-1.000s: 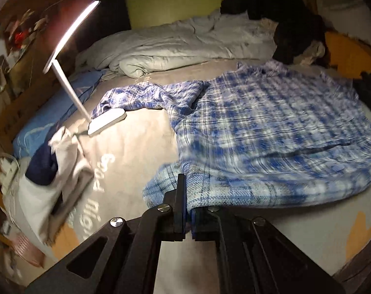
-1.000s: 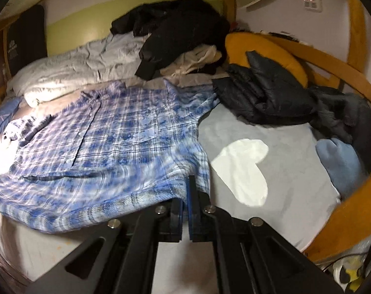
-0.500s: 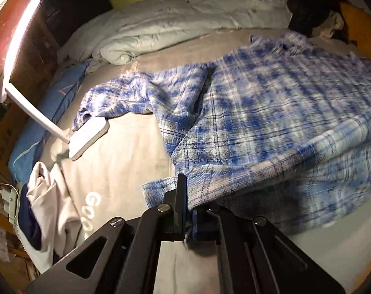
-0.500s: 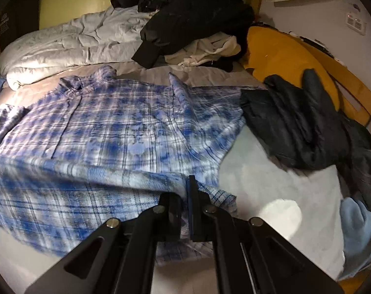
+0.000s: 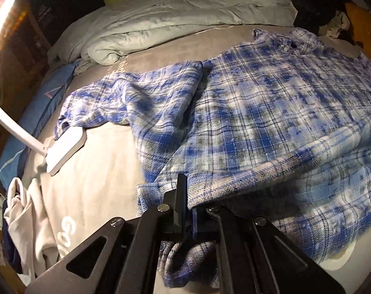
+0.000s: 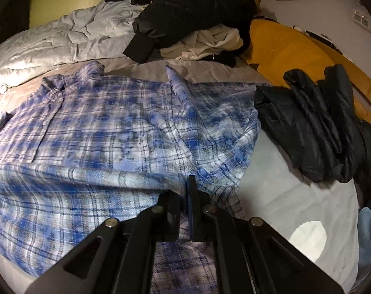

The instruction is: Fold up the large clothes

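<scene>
Both grippers have carried the bottom hem of the plaid shirt forward over its own body since a second ago, so a doubled band of cloth now lies across the lower part of the garment, which rests spread on the bed.

Seen from the left wrist, the left gripper has the hem's corner between its jaws, which are narrow and just beginning to part; cloth bunches beneath it. Ahead and to its left lie the crumpled sleeve, a white lamp base touching the cuff, a blue pillow and pale garments at the bed's edge. None of these shows in the other view.

Seen from the right wrist, the right gripper is clamped tight on the opposite corner of the hem. To its right sit dark jackets, apart from the shirt's edge, and a yellow cushion farther off. Straight ahead, beyond the collar, a black coat lies on the grey duvet, which both views share.
</scene>
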